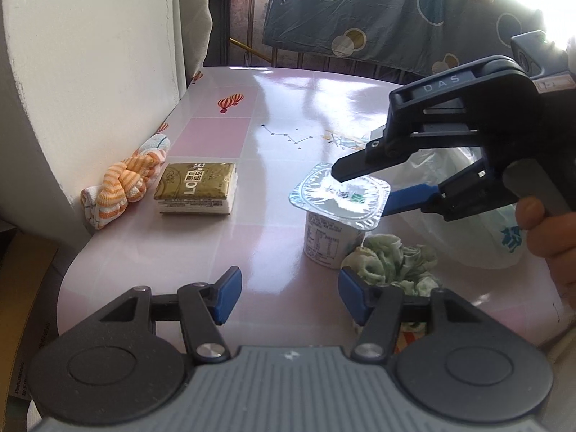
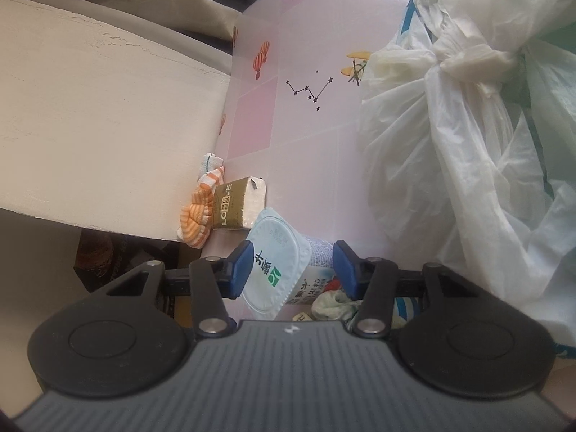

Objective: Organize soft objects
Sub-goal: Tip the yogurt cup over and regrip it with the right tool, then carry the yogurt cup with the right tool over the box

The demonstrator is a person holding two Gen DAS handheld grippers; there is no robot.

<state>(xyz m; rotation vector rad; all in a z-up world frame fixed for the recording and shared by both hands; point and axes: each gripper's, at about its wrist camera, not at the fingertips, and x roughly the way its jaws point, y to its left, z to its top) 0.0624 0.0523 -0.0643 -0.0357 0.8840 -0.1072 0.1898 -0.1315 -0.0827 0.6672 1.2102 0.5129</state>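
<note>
We found the yogurt cup (image 1: 338,212) standing upright near the middle of the pink table (image 1: 216,248), its foil lid uppermost. The right gripper (image 1: 363,189) had come in from the side and bracketed the cup's rim: one finger lay across the foil, the other blue finger reached in under the lid's edge. From the right wrist view the pads (image 2: 242,270) flanked the cup (image 2: 284,270), the left pad at the lid's edge, the right pad seemingly clear of the wall, so we judged the jaws apart around it rather than clamped. The left gripper (image 1: 289,297) hung open and empty above the near edge of the table, its right pad just beside a crumpled green cloth (image 1: 392,264) that lay against the cup's base. Along the wall sat a knotted orange-striped cloth (image 1: 124,183) touching a gold tissue pack (image 1: 198,189); a white plastic bag (image 2: 468,126) slumped on the far right. We reckoned the cup light, thin-walled and easily dented, the foil prone to puncture, so the hold belonged on the stiffer rim or low on the body with gentle pressure. The cloths would be limp and forgiving anywhere; the tissue pack squashy, best taken across its short sides.
</note>
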